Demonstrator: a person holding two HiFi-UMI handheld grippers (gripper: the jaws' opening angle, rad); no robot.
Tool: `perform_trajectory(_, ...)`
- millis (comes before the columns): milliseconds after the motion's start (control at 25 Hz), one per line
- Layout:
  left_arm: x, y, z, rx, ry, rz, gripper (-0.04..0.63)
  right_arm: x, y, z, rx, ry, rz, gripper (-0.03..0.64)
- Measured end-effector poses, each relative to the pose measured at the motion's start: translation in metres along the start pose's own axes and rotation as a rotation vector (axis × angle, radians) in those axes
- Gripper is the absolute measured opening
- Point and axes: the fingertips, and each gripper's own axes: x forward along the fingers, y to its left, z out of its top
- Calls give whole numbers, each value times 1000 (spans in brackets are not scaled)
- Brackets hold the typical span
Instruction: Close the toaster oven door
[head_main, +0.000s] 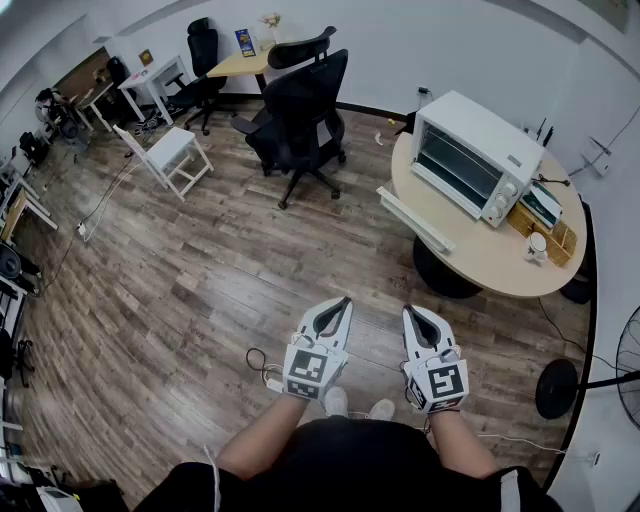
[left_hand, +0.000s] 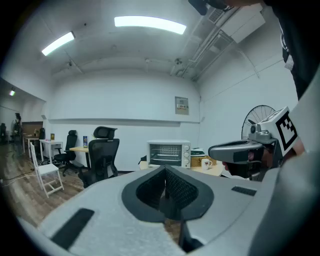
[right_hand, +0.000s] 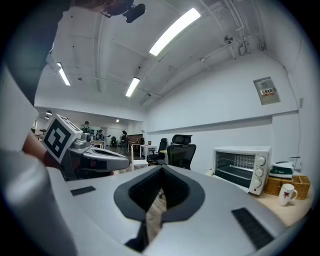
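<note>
A white toaster oven (head_main: 478, 155) stands on a round wooden table (head_main: 480, 262) at the right. Its door (head_main: 415, 221) hangs open, lying flat out past the table's near-left edge. The left gripper view shows the toaster oven (left_hand: 169, 153) far ahead, and so does the right gripper view (right_hand: 241, 167). My left gripper (head_main: 343, 301) and right gripper (head_main: 410, 312) are held side by side close to my body, over the wood floor, well short of the table. Both are shut with nothing between the jaws.
A black office chair (head_main: 300, 110) stands on the floor left of the table, and a white chair (head_main: 170, 155) further left. A mug (head_main: 537, 247) and a wooden box (head_main: 555, 235) sit beside the oven. A standing fan (head_main: 625, 370) is at the right edge. A cable (head_main: 262, 366) lies by my feet.
</note>
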Motion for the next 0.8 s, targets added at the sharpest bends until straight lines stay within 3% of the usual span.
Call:
perform_trajectory(440, -14, 26, -12, 5, 15, 14, 8, 8, 10, -2, 53, -17, -51, -3)
perform_trajectory(680, -19, 47, -15, 8, 19, -4, 8, 23, 15, 11, 70, -74, -53, -3)
perform_trajectory(800, -23, 60, -16, 22, 20, -11, 8, 36, 22, 11, 70, -68, -9, -3)
